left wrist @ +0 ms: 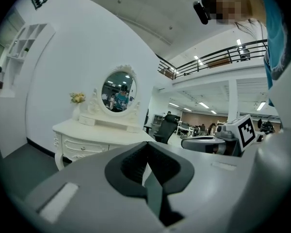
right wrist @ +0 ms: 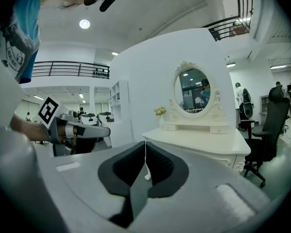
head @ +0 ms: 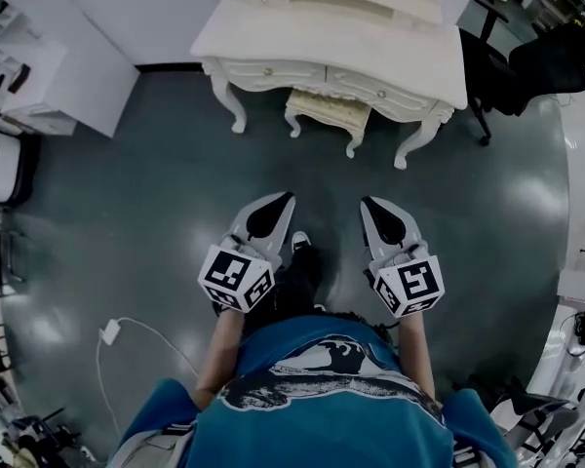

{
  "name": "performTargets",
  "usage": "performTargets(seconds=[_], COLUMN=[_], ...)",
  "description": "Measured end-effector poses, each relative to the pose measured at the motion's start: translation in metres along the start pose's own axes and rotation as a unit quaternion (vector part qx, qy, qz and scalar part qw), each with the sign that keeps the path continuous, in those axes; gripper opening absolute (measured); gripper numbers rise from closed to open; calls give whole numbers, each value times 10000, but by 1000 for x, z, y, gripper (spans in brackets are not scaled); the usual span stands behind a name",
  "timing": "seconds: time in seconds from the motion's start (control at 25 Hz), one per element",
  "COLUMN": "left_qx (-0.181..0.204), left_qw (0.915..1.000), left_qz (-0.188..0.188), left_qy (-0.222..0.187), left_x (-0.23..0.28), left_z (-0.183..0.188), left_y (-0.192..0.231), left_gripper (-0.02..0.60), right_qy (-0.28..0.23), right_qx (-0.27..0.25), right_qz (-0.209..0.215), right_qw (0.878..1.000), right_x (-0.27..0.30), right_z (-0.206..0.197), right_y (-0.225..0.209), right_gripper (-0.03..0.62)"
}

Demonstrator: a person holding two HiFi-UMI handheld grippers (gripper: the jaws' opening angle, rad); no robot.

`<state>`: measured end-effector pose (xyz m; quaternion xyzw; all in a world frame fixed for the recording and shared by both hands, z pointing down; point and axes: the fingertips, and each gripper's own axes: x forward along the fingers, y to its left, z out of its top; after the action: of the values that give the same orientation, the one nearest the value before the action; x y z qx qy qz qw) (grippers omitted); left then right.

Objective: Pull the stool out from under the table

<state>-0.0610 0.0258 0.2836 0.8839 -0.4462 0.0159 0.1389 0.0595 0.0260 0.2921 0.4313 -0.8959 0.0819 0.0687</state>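
Note:
A cream stool (head: pixel 330 113) with curved legs stands tucked under the front of the white dressing table (head: pixel 273 42) at the top of the head view. Both grippers hover well short of it, over the dark floor, pointing toward the table. My left gripper (head: pixel 285 201) is shut and holds nothing; my right gripper (head: pixel 369 204) is shut and empty too. In the left gripper view the dressing table (left wrist: pixel 94 132) with its oval mirror (left wrist: pixel 119 91) stands ahead of the left gripper (left wrist: pixel 146 144). The right gripper view shows the same table (right wrist: pixel 199 139) beyond the right gripper (right wrist: pixel 145 143). The stool is hidden in both gripper views.
A black office chair (head: pixel 526 71) stands to the right of the table. White shelving (head: pixel 49 57) lines the left wall. A white charger with cable (head: pixel 110 333) lies on the floor at my lower left. The floor between me and the stool is bare.

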Motion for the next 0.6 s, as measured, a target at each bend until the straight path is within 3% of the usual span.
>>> performTargets(seconds=[0.24, 0.6], left_qx=[-53, 30], left_qw=[9999, 9979], left_qz=[-47, -303], left_qy=[122, 569], left_x=[38, 74], left_z=[1, -11], left_y=[41, 72], left_gripper=[14, 14], right_qy=[353, 485], right_qx=[111, 308], right_qz=[-175, -604], right_qw=[9992, 9965], right_x=[35, 62], right_z=[-12, -17], right_y=[-32, -71], right_gripper=[8, 8])
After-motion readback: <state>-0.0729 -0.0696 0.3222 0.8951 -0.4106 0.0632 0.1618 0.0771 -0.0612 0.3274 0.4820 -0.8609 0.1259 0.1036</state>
